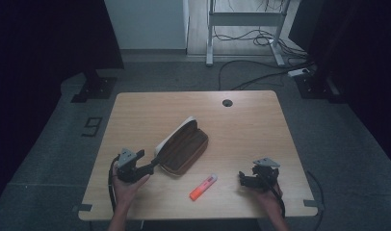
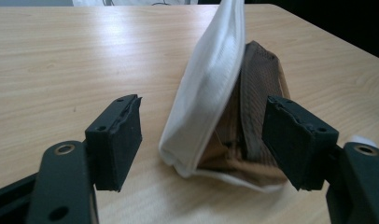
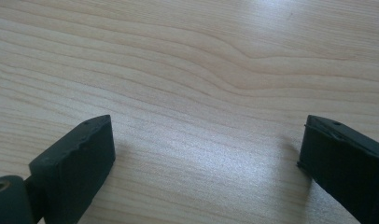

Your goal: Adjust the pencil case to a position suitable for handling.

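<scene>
Bare worktop [image 1: 241, 125] lies wide between the pencil case [image 1: 184, 147] and right gripper [image 1: 249, 179]; only an orange highlighter [image 1: 203, 187] intervenes.

dim room from where i sit. light wood table [image 1: 150, 108] with a round cable hole [image 1: 227, 102], on grey floor [image 1: 54, 139]. white desk frame [image 1: 244, 19] behind, loose cables [image 1: 251, 72] trailing. dark screens [image 1: 49, 33] either side.
</scene>
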Tool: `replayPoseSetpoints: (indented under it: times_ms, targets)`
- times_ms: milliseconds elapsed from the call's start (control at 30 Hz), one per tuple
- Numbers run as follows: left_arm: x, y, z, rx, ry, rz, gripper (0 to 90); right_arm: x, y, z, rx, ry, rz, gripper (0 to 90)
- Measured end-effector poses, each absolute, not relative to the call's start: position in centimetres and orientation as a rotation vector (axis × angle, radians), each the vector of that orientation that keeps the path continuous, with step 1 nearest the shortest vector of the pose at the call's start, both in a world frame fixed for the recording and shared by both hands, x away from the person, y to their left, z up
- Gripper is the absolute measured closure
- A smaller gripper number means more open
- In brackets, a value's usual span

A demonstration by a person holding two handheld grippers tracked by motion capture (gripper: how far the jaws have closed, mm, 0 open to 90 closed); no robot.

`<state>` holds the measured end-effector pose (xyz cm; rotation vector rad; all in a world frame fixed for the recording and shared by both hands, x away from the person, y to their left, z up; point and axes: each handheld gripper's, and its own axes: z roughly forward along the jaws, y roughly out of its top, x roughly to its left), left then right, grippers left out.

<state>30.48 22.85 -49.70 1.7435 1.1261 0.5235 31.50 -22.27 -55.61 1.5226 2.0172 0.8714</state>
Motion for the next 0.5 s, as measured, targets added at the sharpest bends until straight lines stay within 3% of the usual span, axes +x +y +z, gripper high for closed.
replayPoseSetpoints:
  times_ms: [500]
  targets:
    - [28.2,21.4,-50.4,1.798,1.075,0.478,31.7,31.5,-22.3,-55.6,1.522,2.016,0.873,3.1]
